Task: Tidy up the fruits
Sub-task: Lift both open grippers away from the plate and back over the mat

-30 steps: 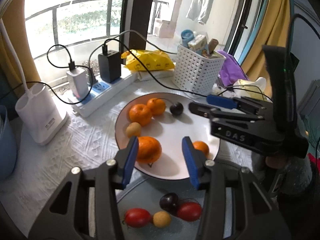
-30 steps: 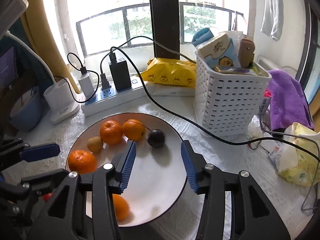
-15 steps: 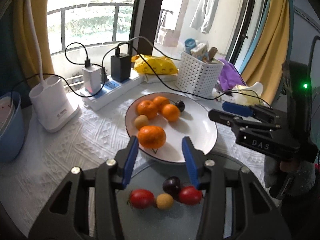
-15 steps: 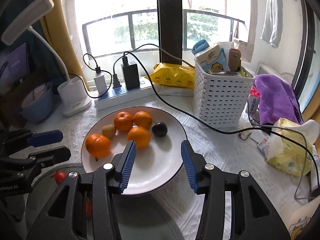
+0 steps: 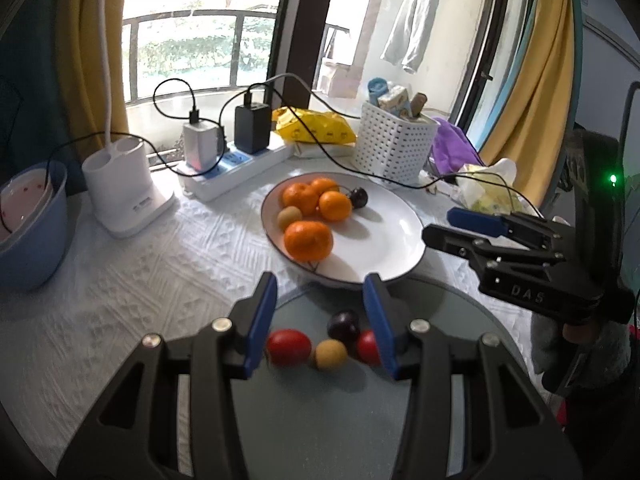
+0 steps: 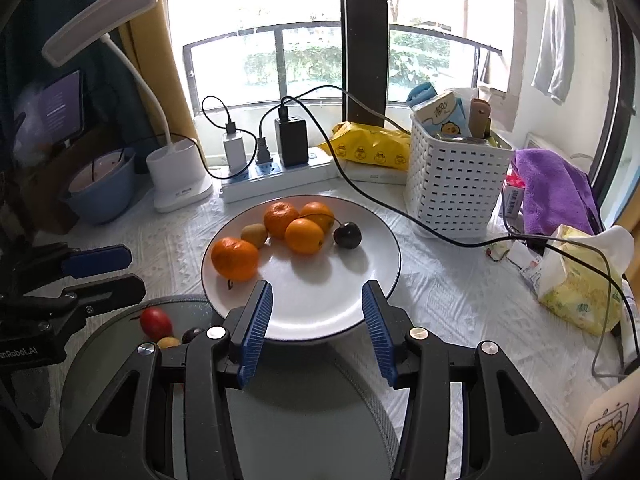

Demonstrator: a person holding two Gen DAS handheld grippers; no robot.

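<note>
A white plate [image 5: 384, 236] [image 6: 368, 280] holds several oranges [image 5: 308, 240] [image 6: 234, 258], a small tan fruit [image 5: 289, 217] [image 6: 254, 235] and a dark cherry [image 5: 358, 197] [image 6: 347, 235]. In front of it a grey round tray [image 5: 320, 408] [image 6: 280, 412] holds a red tomato [image 5: 288, 347] [image 6: 156, 322], a tan fruit [image 5: 330, 354], a dark fruit [image 5: 343, 323] and another red one, partly hidden. My left gripper [image 5: 320, 326] is open and empty above the tray's small fruits. My right gripper [image 6: 317, 326] is open and empty over the plate's near rim; it also shows in the left wrist view [image 5: 472, 226].
A power strip [image 6: 276, 174] with chargers and cables, a white lamp base [image 6: 178, 180], a blue bowl [image 6: 100, 188], a white basket [image 6: 456, 188], a yellow packet [image 6: 372, 146], a purple cloth [image 6: 556, 188] and a tissue pack [image 6: 580, 280] ring the plate. A black cable [image 6: 400, 216] runs beside the plate.
Both grippers have drawn back and up from the plate. The orange at the plate's near edge now lies among the other oranges at the back. Both stay open.
</note>
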